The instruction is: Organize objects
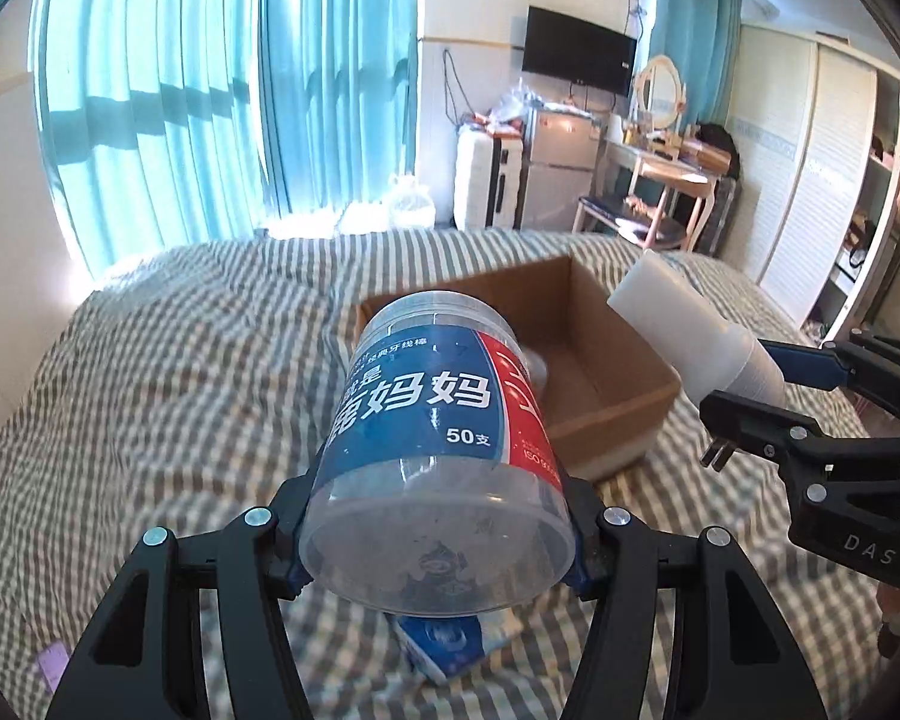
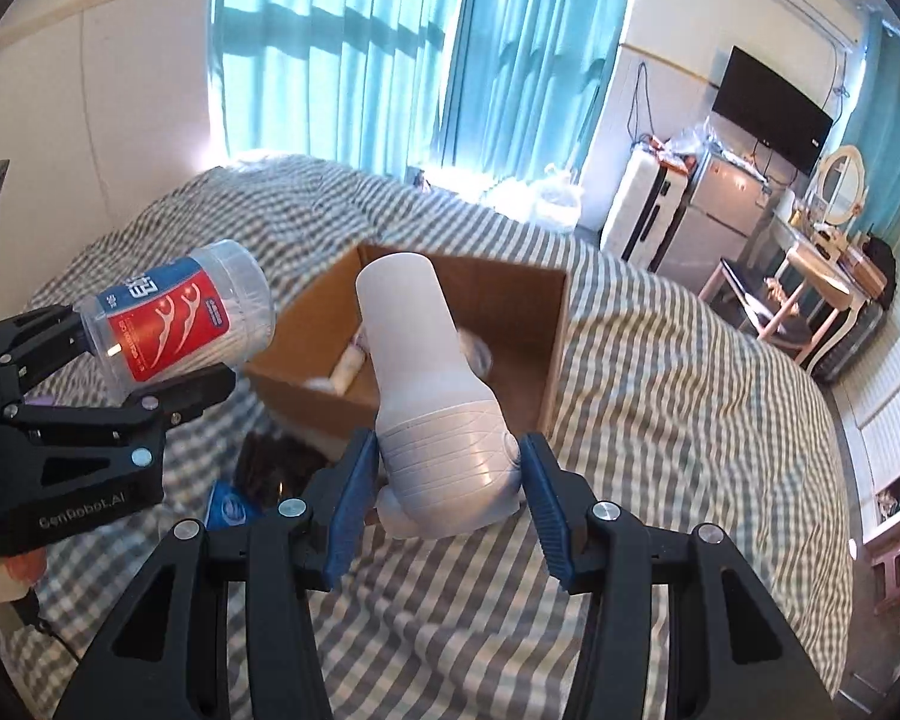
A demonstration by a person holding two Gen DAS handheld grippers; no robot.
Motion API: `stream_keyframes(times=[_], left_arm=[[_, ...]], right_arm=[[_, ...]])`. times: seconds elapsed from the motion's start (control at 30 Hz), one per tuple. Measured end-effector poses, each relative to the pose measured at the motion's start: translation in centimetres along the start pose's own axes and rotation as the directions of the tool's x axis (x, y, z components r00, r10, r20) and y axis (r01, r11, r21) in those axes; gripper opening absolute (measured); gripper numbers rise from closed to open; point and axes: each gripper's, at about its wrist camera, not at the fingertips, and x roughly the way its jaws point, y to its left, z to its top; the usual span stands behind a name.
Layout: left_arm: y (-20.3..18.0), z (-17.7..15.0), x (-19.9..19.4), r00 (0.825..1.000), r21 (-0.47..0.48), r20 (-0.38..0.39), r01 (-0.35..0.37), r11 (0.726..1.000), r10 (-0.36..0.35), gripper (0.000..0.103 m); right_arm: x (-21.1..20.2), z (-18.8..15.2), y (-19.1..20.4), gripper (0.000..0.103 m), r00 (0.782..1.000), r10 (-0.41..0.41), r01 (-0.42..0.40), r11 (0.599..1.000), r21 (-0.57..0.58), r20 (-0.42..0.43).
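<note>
Over the bed [image 1: 150, 360], left tongs [image 1: 438, 534] clamp jar [image 1: 438, 420], right tongs [image 2: 450, 492] clamp bottle [image 2: 426, 372].

A home bedroom. A bed [image 1: 180, 360] with a checked cover fills it, under teal curtains [image 1: 210, 90]. A wall television [image 1: 579, 51], vanity mirror [image 1: 660, 87] and wardrobe [image 1: 810, 180] line the walls.

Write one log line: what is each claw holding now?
left claw: shut on floss jar | right claw: shut on white bottle | cardboard box: open, ahead on bed

box [image 2: 498, 300] on bed [image 2: 660, 420] | jar [image 1: 438, 420] left of bottle [image 1: 690, 336], both above bed before box
</note>
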Motion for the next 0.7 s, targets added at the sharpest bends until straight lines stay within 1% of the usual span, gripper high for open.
stream_keyframes(times=[0.2,0.37,0.5,0.7], left_arm=[[1.2,3.2,1.0,0.999,0.003,0.032,-0.022,1.0,0.022,0.062],[1.7,5.2,2.7,0.999,0.013,0.036,-0.035,0.999,0.034,0.062],[2.0,6.5,5.0,1.0,0.019,0.02,-0.024,1.0,0.024,0.062],[1.6,7.1,9.0,1.0,0.044,-0.022,-0.016,0.999,0.017,0.062]], right_arm=[[0.5,3.7,-0.3,0.049,0.999,-0.015,0.015,1.0,0.004,0.04],[2.3,6.5,-0.8,0.049,0.998,-0.012,0.01,0.999,0.035,0.056],[4.3,8.2,-0.9,0.049,0.998,-0.021,0.019,0.999,0.044,0.053],[8.4,10.0,-1.7,0.049,1.0,-0.002,0.001,0.997,0.075,0.017]])
